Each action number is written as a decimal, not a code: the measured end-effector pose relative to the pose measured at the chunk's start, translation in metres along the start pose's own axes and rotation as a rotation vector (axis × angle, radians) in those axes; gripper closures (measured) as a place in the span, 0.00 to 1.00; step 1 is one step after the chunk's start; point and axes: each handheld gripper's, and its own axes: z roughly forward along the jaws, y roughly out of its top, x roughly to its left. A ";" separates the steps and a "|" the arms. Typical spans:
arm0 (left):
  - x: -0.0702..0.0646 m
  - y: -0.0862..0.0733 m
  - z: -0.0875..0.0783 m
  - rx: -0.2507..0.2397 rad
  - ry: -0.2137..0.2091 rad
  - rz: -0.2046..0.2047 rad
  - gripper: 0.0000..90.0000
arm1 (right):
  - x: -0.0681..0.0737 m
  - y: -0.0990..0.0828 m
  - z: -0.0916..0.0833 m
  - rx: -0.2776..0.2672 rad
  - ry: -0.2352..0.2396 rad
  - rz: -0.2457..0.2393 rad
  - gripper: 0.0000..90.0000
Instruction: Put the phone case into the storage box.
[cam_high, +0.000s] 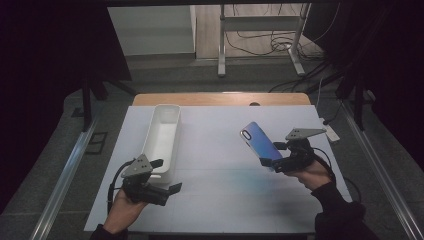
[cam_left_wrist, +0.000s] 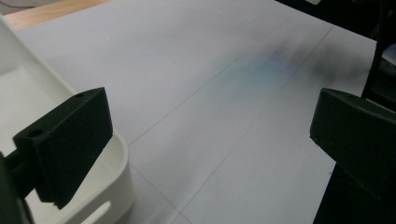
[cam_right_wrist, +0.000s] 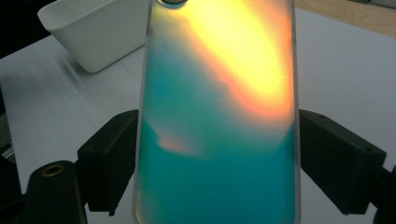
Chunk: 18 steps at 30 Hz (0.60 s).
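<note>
High view: right gripper sits right of centre in the frame, its jaws pinching the lower end of a phone. The phone is lifted clear of the white table sheet, tilted, its top end pointing to the upper left; its back reads blue here, with a small camera ring at the top corner. The phone's lower edge is hidden behind the jaws, and the hand below them is partly covered by a dark sleeve.

Right gripper view: the phone takes up the middle of the frame, iridescent teal below and yellow-orange above, blurred; its top and bottom are cut off by the frame edges. Both black jaws press against its long sides. Upper left, one end of a white bin shows, the rest out of frame.

Left gripper: lower left of the high view, jaws spread wide with nothing between them, just beside the near end of the bin, which runs lengthwise toward the upper middle of the frame. Whether the upper jaw touches the bin rim cannot be told.

Left gripper view: the bin wall is cropped at lower left, partly behind one jaw. A bluish smear on the sheet at centre right is too blurred to identify. Background beyond the table is dark, with cables on the floor.
</note>
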 end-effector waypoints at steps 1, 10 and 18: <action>0.000 0.002 0.002 0.000 -0.006 0.002 0.00 | 0.001 0.000 -0.001 -0.002 0.004 -0.001 0.19; -0.002 0.014 0.014 -0.026 -0.061 0.005 0.00 | 0.013 -0.001 -0.002 -0.018 0.040 -0.005 0.19; -0.005 0.024 0.024 -0.041 -0.102 0.021 0.00 | 0.023 -0.001 -0.002 -0.029 0.066 -0.017 0.19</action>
